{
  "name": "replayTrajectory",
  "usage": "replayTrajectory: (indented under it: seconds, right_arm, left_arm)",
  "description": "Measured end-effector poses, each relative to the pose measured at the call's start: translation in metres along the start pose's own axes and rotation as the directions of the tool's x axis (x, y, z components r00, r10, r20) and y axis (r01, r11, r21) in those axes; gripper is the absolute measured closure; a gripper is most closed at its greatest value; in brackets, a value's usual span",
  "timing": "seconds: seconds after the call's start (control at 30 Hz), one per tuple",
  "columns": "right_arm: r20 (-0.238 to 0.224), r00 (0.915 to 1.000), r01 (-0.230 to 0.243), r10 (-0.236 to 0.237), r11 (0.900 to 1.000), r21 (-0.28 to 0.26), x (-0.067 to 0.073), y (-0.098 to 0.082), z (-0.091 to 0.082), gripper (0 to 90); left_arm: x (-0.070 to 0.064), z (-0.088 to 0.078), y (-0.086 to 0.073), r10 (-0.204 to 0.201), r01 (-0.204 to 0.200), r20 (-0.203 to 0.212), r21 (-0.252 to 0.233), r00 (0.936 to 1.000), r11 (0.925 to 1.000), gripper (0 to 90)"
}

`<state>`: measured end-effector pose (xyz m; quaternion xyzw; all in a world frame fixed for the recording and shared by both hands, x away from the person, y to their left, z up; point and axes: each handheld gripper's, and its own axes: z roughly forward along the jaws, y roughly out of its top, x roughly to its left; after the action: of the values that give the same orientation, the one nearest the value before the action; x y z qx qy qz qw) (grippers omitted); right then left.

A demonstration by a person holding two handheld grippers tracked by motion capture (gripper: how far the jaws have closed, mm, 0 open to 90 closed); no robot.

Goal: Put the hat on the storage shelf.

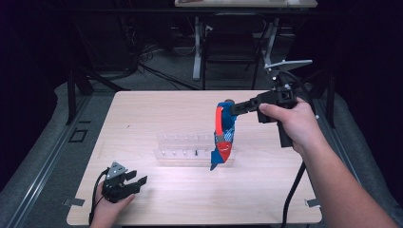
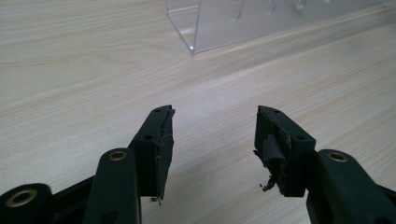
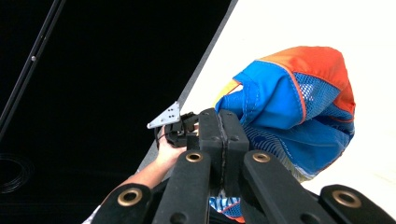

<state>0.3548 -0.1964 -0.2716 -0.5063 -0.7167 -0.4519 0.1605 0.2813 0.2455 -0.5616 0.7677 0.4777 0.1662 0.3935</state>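
Jaws of right gripper [image 1: 234,109] pressed together on a fold of blue-and-orange cloth item [image 1: 223,135], right of centre in high view, held above table [image 1: 157,109]. Cloth hanging down from the grip, lower tip reaching in front of clear acrylic rack [image 1: 183,149] at mid-frame, covering rack's right end. In right gripper view, closed jaws [image 3: 224,140] at lower centre, cloth [image 3: 299,112] bunched to their right. Jaws of left gripper [image 1: 138,182] parted, nothing between them, resting low at lower left of high view, well apart from cloth. In left gripper view, gap between jaws [image 2: 215,140] over bare wood, rack corner [image 2: 196,28] at top centre. Dark chair [image 1: 230,45] and cables beyond table's far edge.
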Motion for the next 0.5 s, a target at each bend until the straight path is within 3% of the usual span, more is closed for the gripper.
replayTrajectory:
  seconds: [0.5]
  right_arm:
    - [-0.033, 0.9994, 0.014, -0.014, 1.000, 0.004, 0.007, 0.024, 0.031, 90.0]
  left_arm:
    - [0.001, 0.000, 0.001, -0.002, 0.002, 0.007, 0.010, 1.0000, 0.9999, 47.3]
